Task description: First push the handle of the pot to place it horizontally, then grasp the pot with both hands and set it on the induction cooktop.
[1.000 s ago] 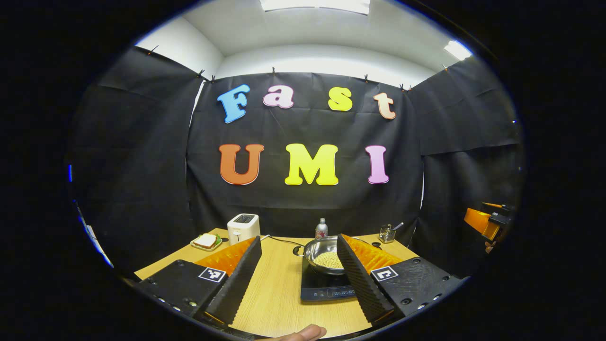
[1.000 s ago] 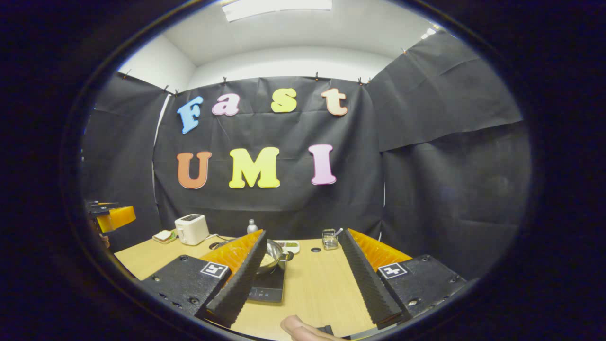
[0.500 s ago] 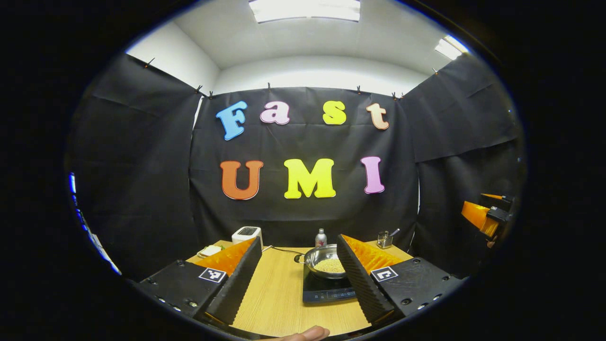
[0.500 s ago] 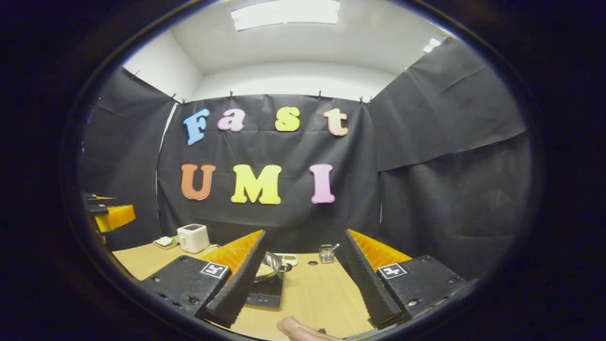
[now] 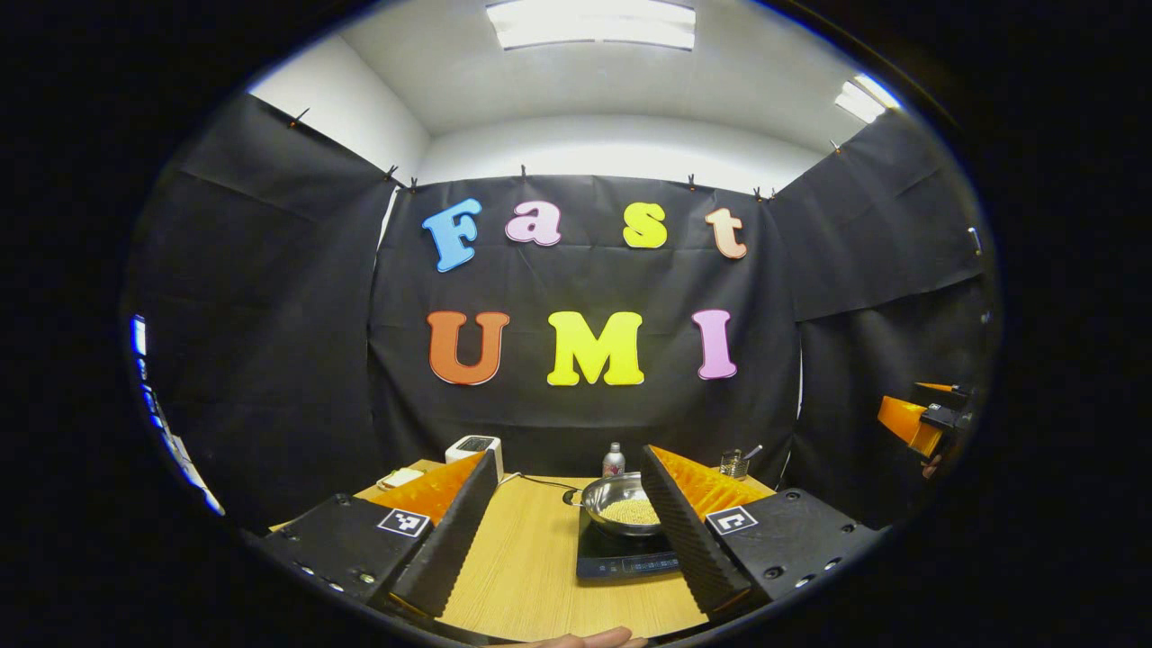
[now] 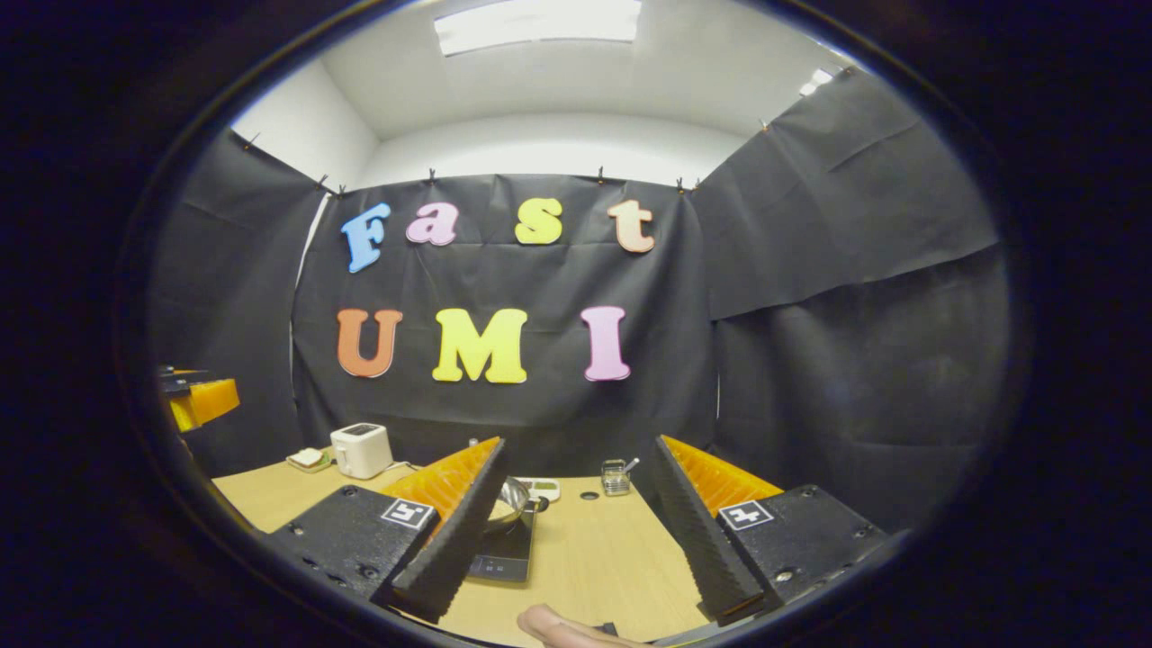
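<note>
Pot [image 5: 621, 504] sits on cooktop [image 5: 621, 558]. My left gripper [image 5: 567, 531] and right gripper [image 6: 580, 531] hang spread wide, empty, over bare bench [image 6: 594, 558] near its front edge.

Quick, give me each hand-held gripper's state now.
Left hand-held gripper: open, holding nothing.
Right hand-held gripper: open, holding nothing.

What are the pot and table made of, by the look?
Pot: likely stainless steel, polished; its inner wall gives bright mirror-like reflections. It holds pale grains and sits on the cooktop.
Table: light wood-look top with straight grain lines, matte; solid wood or laminate, I can't tell which.
</note>
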{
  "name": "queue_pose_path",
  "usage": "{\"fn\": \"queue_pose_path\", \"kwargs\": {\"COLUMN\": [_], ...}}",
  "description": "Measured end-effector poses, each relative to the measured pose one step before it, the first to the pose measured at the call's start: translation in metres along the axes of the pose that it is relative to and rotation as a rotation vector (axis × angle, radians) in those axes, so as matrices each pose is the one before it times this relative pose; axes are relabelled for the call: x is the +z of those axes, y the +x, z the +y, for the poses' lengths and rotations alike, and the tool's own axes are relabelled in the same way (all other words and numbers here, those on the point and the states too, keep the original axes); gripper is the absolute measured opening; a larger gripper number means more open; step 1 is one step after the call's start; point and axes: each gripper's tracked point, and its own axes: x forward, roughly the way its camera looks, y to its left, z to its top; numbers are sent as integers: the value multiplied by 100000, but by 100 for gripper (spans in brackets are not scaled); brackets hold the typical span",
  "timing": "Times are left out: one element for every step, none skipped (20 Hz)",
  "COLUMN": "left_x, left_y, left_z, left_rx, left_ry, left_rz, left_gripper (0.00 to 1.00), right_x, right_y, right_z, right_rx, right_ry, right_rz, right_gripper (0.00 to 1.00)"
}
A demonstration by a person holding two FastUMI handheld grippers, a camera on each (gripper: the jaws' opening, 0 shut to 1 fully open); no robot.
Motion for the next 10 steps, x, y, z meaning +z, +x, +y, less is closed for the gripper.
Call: {"fn": "queue_pose_path", "kwargs": {"left_x": [-84,-328,-108,-66,-230,-251,-100,57,-69,-305], "left_y": [62,-84,59,66,115,-60,-10,23,76,-7], "left_z": [-33,-53,-135,-203,-99,-20,191,248,266,6], "left_rx": [-95,-39,-143,-161,56,308,760,1446,1144,85], "left_ry": [588,699,799,841,863,867,1055,1069,760,167], "left_rz": [61,-136,-145,-381,-47,-46,-397,-832,-502,293], "left_gripper": [95,95,95,95,95,95,95,96,96,96], "right_x": [-89,-312,-11,178,116,-91,-117,-205,-77,-152], "right_y": [10,97,-2,-96,1,-96,-33,32,26,130], "right_z": [31,216,124,90,65,-79,-41,-36,-105,-2], "right_rx": [370,411,529,708,450,204,77,-199,-203,-224], "right_ry": [255,289,365,379,235,-33,-220,-242,-114,185], "right_rz": [84,296,72,-486,-297,25,220,290,256,374], "right_gripper": [100,100,100,100,100,99,99,100,100,100]}}
